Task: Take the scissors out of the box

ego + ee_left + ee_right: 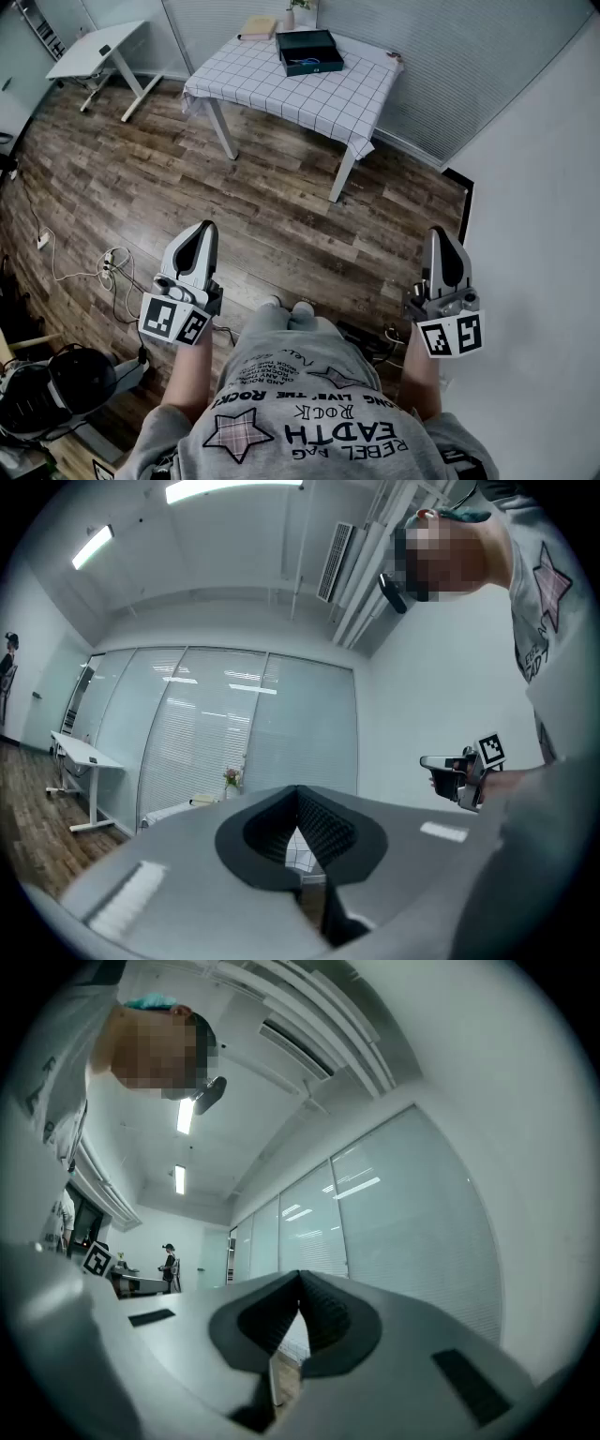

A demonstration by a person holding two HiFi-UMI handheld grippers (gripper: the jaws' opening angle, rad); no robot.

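2 claws up at waist height, well apart from the tabletop (281, 89) across the floor (262, 206). The left claw (201, 229) is pressed together, empty, and the right claw (441, 234) is together too, holding nothing. The open box (302, 39) sits on that tabletop with a teal shape (316, 64) inside, too small to confirm as scissors.

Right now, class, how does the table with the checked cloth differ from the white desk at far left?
The table wears a checked cloth hanging over its edges; the white desk has a bare top. The table carries an open dark box, a tan flat item and a small plant; the desk shows only one small dark item. Both have white legs and stand on the wooden floor.
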